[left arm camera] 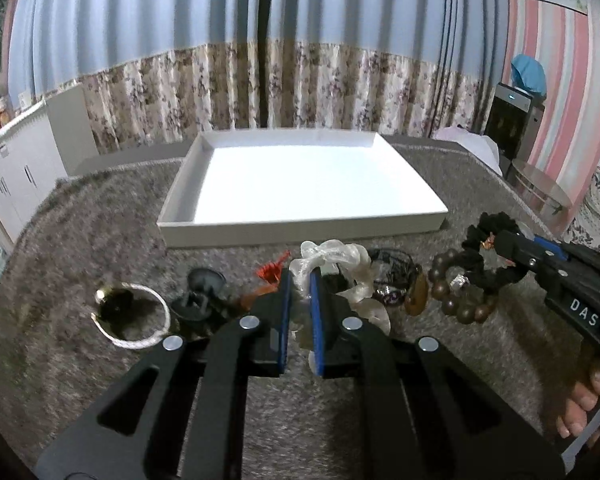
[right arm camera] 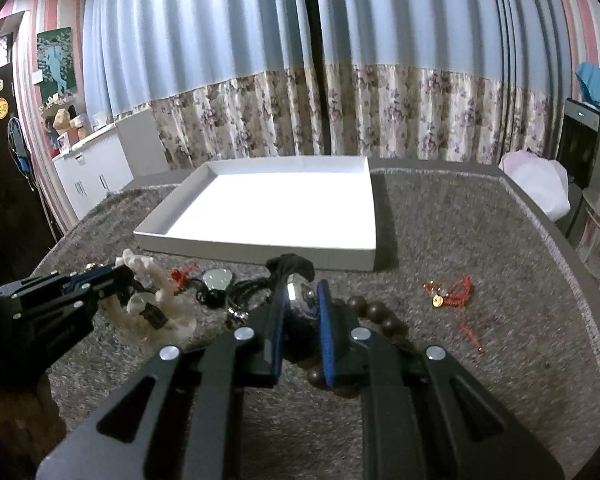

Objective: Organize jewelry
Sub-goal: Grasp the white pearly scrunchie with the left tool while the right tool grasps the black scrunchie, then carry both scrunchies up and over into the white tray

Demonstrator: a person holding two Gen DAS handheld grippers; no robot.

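**Both grippers closed on jewelry before the tray**

Toward the bench's [left arm camera: 80, 216] left edge lies a silver bangle [left arm camera: 134, 316]. The left gripper [left arm camera: 300, 280] pinches a translucent scrunchie [left arm camera: 332, 258]. The right gripper [right arm camera: 302, 292] clamps a black scrunchie [right arm camera: 294, 266] beside wooden beads [right arm camera: 374, 312]. A red charm bracelet [right arm camera: 448, 292] lies rightward. The white tray [left arm camera: 300, 230] sits behind, mid-bench.

tray [left arm camera: 300, 227]: white | table [left arm camera: 100, 216] cover: mottled grey | bead bracelet [left arm camera: 454, 300]: dark brown | scrunchie [left arm camera: 490, 236]: black | cord bracelet [right arm camera: 450, 290]: red, gold charm | curtain [left arm camera: 160, 20]: pale blue above, floral band below | wall [left arm camera: 560, 80]: pink-white stripes | gripper pads [left arm camera: 315, 320]: blue
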